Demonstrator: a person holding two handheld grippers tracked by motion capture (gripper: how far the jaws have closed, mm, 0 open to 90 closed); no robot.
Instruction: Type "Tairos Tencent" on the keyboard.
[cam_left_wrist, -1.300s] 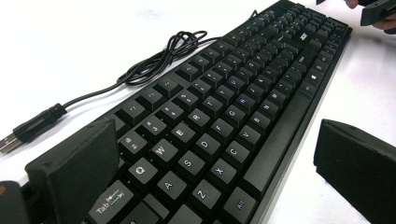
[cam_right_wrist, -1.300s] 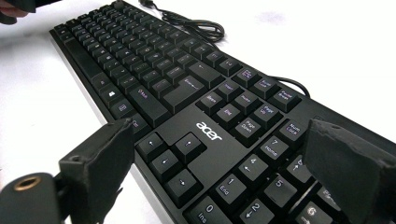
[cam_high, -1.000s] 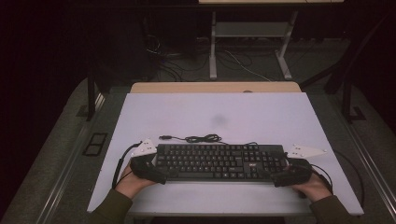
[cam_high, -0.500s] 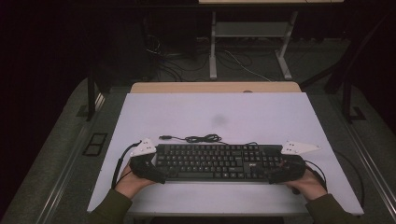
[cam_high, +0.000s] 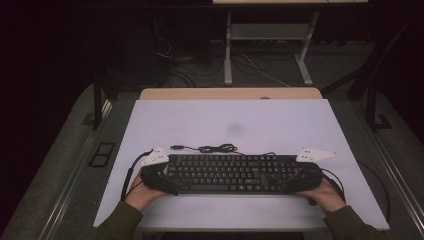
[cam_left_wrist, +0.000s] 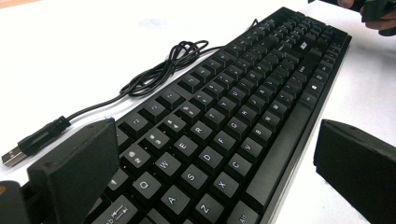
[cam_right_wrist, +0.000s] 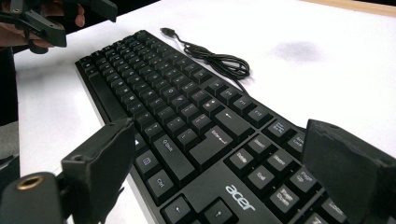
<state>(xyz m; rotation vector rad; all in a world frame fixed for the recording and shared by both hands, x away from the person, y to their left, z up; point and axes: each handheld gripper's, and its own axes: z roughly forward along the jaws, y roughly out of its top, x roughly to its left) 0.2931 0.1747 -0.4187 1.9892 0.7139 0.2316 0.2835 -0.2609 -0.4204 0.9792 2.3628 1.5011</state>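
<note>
A black keyboard lies flat on the white table, close to the near edge and running lengthwise along it, roughly midway between the left and right edges. Its cable sits in a loose coil just beyond the keyboard's far side, with the USB plug lying bare on the table toward the left.

The left gripper is at the keyboard's left end, held by the person's left hand. In the left gripper view its jaws stand wide apart, one to each side of the keyboard: one over the number-row side near the plug, the other off the front edge over bare table. The pads do not appear to press on the keyboard, though whether they graze it cannot be told.

The right gripper is at the keyboard's right end, in the person's right hand. Its jaws are also spread wide (the right gripper view shows them straddling the end of the keyboard with the brand lettering between them), and no clamping is visible.

The coiled cable lies beyond the keys, and the left gripper shows at the far end. A faint grey smudge marks the table past the cable.
</note>
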